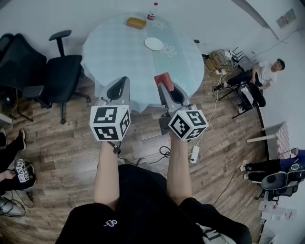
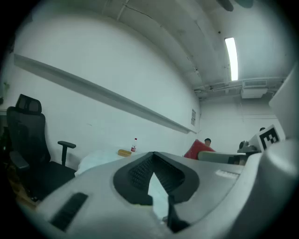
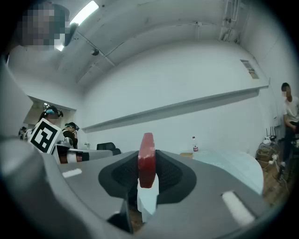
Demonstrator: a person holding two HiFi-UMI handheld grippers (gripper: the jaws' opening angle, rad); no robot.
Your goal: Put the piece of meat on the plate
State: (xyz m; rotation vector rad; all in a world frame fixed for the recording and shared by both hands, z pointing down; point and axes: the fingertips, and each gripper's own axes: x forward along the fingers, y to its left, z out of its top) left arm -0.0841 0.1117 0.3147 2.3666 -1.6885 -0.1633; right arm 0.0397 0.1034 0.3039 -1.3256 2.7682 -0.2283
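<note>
The meat (image 3: 147, 158) is pinched in the right gripper (image 1: 165, 86), not yet over the plate (image 1: 154, 44); the left gripper (image 2: 153, 161) looks closed and empty.

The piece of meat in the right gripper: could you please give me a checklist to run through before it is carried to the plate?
1. Piece of meat clamped between the right gripper jaws: ok.
2. Plate bare and ready: ok.
3. Left gripper jaws together, empty, off to the side: ok.
4. Way across the table free; yellow-brown block and bottle stand beyond the plate: ok.
5. Meat above the plate: not ok, it is at the table's near edge.
6. Grip firm enough: cannot tell.
</note>
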